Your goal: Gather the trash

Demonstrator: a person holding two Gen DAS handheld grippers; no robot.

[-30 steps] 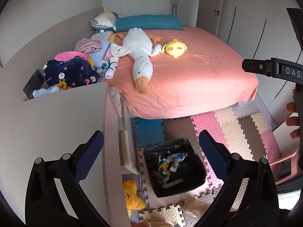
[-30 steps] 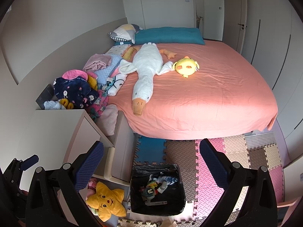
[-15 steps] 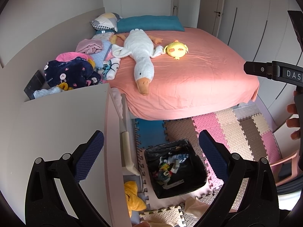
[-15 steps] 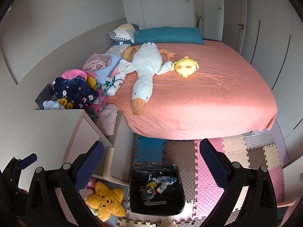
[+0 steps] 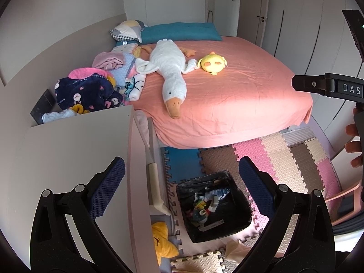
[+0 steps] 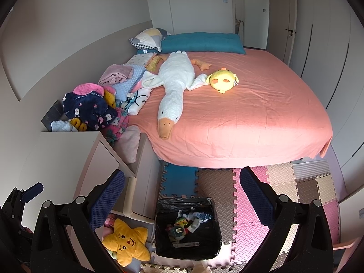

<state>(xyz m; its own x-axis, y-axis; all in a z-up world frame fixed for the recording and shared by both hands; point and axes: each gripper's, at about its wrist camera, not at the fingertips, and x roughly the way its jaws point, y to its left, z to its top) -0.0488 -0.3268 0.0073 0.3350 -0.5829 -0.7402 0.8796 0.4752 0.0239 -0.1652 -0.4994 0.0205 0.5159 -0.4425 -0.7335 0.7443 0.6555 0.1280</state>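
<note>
A black-lined trash bin (image 5: 238, 218) stands on the foam floor mats beside the bed; it also shows in the right wrist view (image 6: 159, 232). Several pieces of mixed trash (image 5: 208, 202) lie inside it, also seen from the right wrist (image 6: 188, 221). My left gripper (image 5: 182, 177) is open and empty, high above the bin and the white cabinet top. My right gripper (image 6: 182, 182) is open and empty, high above the bin. The right gripper's body (image 5: 327, 86) shows at the right edge of the left wrist view.
A pink bed (image 6: 261, 118) carries a white goose plush (image 6: 175, 91), a yellow chick plush (image 6: 224, 80) and a clothes pile (image 6: 91, 109). A white cabinet (image 5: 68, 159) stands left. A yellow star plush (image 6: 125, 242) lies by the bin. Coloured foam mats (image 6: 250, 204) cover the floor.
Both views have shifted very slightly; the bin sits a touch further right in the left wrist view. Both grippers stay open and empty.
</note>
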